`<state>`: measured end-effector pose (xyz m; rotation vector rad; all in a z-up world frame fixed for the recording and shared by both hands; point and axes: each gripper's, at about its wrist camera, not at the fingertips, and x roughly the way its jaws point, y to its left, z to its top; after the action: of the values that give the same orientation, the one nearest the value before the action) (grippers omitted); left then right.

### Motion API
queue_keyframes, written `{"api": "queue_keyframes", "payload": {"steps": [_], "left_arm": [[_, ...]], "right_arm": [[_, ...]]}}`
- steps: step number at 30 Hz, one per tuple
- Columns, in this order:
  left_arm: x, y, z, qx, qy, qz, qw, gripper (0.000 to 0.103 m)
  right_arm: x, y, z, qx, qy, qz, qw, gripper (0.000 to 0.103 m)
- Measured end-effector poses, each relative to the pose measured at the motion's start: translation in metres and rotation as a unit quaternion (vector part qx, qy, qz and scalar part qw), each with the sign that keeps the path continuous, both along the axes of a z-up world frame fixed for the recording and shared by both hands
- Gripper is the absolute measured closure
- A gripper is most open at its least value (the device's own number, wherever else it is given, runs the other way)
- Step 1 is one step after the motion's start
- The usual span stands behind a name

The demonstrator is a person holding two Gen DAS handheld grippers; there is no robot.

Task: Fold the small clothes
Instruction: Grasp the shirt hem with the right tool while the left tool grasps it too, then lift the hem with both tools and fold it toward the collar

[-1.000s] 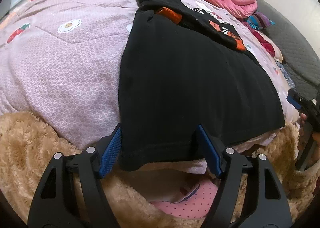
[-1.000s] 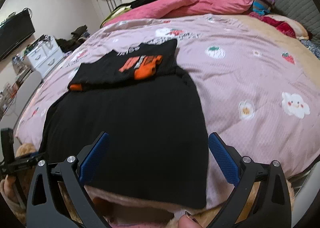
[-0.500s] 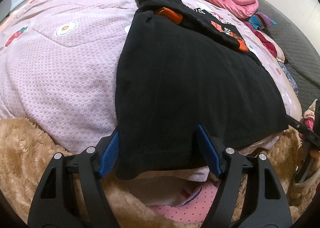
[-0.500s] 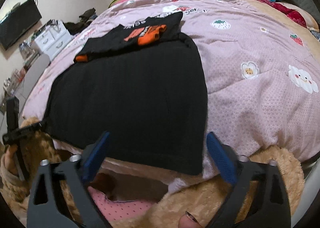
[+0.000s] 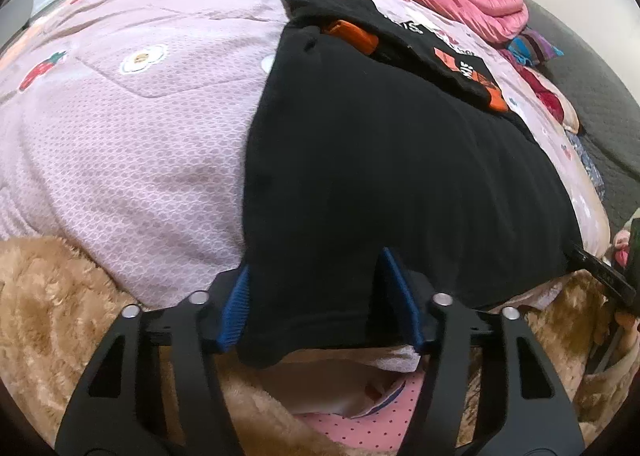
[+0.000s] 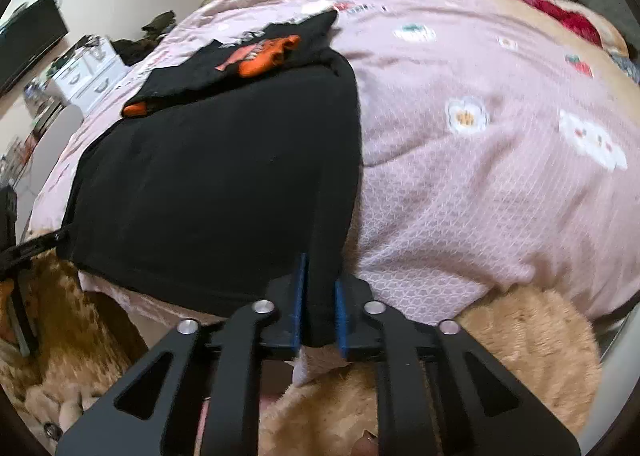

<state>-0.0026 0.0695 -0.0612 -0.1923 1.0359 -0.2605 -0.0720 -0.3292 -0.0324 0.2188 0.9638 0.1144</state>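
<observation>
Black cotton is bunching between the pads of my right gripper [image 6: 318, 310], whose jaws are drawn narrow and pinching the near right corner of the black garment [image 6: 224, 184] at its hem. My left gripper [image 5: 320, 300] is sitting at the near left corner with its jaws still fairly wide; the hem is lying between the blue pads [image 5: 236, 308], but I am not seeing it squeezed, so I am judging that grip as not yet made.

That garment is lying flat on the pink quilt [image 5: 132, 144], its near hem hanging just over the quilt's edge above the tan fleece blanket [image 5: 44, 296]. I am reading this as the very start of its fold: it is spread out, corners are being taken, and no fold is showing in it. Bringing the hem toward the far end and halving it is all left to do.

At its far end, a black-and-orange printed piece [image 6: 256, 52] is lying on top of it, looking already folded small.

I am struggling to make out what the spread garment is, since its far end is covered. The right view is blurred, and whether cloth is doubled inside the pinch is hidden.
</observation>
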Motion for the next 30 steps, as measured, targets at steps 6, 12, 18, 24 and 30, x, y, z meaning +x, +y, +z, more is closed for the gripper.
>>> {"api": "queue_keyframes", "payload": {"steps": [6,12,18,24,30], "left_arm": [[0.0,0.007,0.001,-0.009,0.004,0.008,0.9999,0.068],[0.0,0.005,0.001,-0.002,0.005,0.009,0.9999,0.075],[-0.004,0.014,0.022,-0.027,-0.028,0.017,0.9991,0.101],[-0.002,0.02,0.052,-0.037,-0.07,0.012,0.9968,0.101],[0.004,0.017,0.076,-0.048,-0.099,0.008,0.9939,0.101]], "right_arm": [[-0.006,-0.014,0.021,0.054,-0.043,-0.005,0.998,0.095],[-0.006,-0.024,0.043,0.075,-0.075,-0.009,0.994,0.095],[-0.001,-0.025,0.054,0.084,-0.092,-0.017,0.992,0.095],[0.002,-0.027,0.065,0.085,-0.112,-0.039,0.989,0.095],[0.006,-0.025,0.078,0.078,-0.131,-0.052,0.987,0.095]]}}
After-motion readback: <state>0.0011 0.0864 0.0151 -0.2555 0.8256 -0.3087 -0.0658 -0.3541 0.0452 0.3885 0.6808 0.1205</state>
